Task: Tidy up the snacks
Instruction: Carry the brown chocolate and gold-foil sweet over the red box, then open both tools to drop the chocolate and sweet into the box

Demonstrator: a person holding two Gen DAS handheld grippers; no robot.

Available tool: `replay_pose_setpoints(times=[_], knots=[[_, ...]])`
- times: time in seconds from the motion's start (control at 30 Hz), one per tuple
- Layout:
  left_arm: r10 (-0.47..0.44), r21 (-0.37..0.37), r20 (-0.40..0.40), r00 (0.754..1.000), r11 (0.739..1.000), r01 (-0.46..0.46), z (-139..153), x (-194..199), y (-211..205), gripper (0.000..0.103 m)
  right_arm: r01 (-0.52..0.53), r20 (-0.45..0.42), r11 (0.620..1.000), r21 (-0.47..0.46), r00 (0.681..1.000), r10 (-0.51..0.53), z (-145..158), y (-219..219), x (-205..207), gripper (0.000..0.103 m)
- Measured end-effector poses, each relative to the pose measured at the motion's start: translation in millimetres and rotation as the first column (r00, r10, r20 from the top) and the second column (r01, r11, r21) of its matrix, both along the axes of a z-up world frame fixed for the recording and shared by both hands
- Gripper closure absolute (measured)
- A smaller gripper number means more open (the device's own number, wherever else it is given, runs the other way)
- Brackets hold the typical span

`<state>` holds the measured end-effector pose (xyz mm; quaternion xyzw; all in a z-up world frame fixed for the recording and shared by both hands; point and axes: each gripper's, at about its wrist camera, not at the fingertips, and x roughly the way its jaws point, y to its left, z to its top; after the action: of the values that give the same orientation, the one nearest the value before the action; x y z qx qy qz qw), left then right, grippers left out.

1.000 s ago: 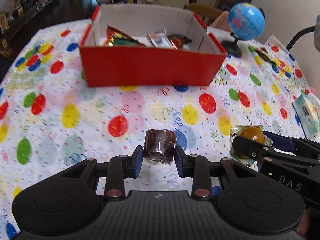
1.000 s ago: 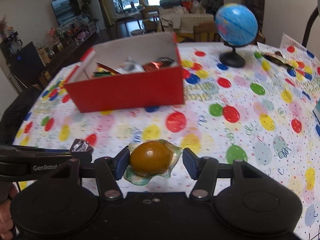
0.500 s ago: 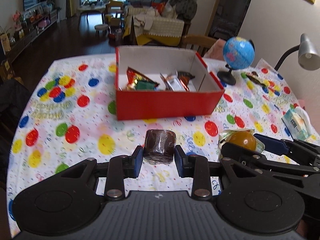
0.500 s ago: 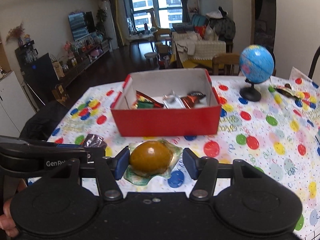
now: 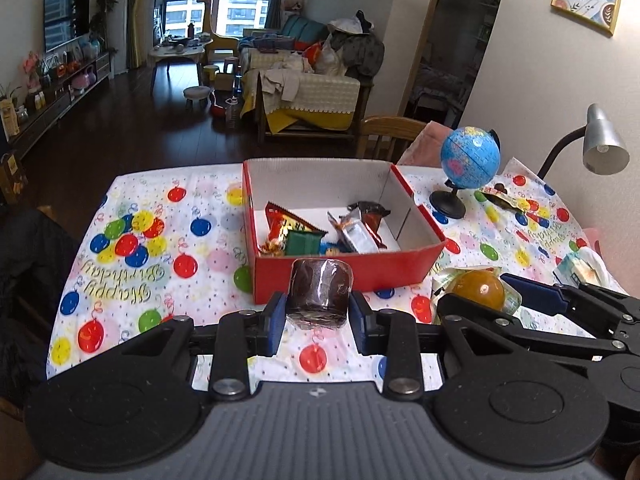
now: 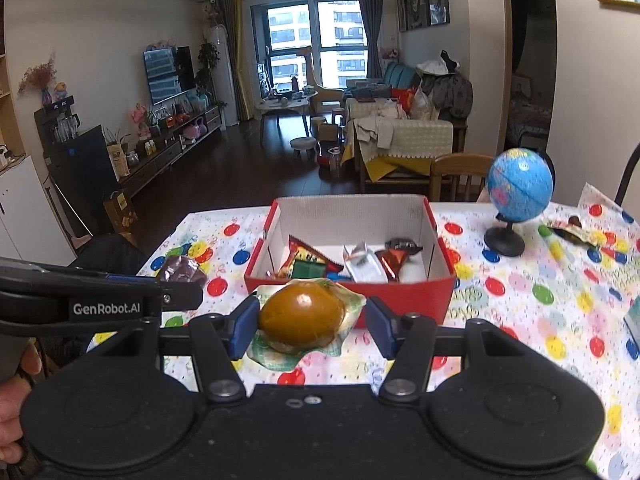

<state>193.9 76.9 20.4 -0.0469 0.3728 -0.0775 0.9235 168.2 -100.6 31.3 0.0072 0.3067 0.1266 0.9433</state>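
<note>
Two handheld grippers are carrying snacks toward a red cardboard box on a table dressed in a balloon-print birthday cloth. The left gripper is pinching a brown cake in clear wrap between its blue pads, held above the cloth just short of the box's near wall. Beside it, the right gripper is clamping an amber jelly cup with a crinkled seal, its jaws pressing on the flared rim rather than fully closing.

The box is already holding several wrapped snacks, among them a red-and-green packet and silver and brown wrappers. Another wrapped snack is lying near a small blue globe at the cloth's far right, and a tissue pack is sitting at the right edge.

The step in hand appears to be the carry to the box. The next move is calling for both loads to clear the near wall, then for the jaws to spread over a free patch of the box floor, the right rear looking least crowded.
</note>
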Motion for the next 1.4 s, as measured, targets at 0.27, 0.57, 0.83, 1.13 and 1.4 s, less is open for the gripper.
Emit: replay_pose_setpoints(times=[0.27, 0.57, 0.83, 1.13, 1.4], knots=[[0.010, 0.040, 0.011, 1.000, 0.999, -0.011, 2, 39, -9, 0.070, -0.010, 0.002, 1.000, -0.027, 1.000, 0.010, 1, -3, 42, 0.047], [0.035, 0.064, -0.023, 0.999, 0.997, -0.034, -14, 104, -32, 0.070, -0.023, -0.022, 0.998, -0.055, 1.000, 0.022, -13, -20, 101, 0.047], [0.048, 0.098, -0.074, 0.996, 0.994, -0.041, -44, 158, -53, 0.070, -0.026, -0.082, 0.998, -0.064, 0.996, 0.020, -43, -39, 156, 0.047], [0.075, 0.123, -0.137, 0.988, 0.991, -0.059, -77, 210, -63, 0.070, -0.038, -0.136, 0.996, -0.078, 0.990, 0.027, -76, -47, 204, 0.047], [0.085, 0.158, -0.187, 0.979, 0.986, -0.056, -107, 231, -67, 0.070, -0.049, -0.182, 0.995, -0.085, 0.983, 0.033, -100, -46, 227, 0.047]])
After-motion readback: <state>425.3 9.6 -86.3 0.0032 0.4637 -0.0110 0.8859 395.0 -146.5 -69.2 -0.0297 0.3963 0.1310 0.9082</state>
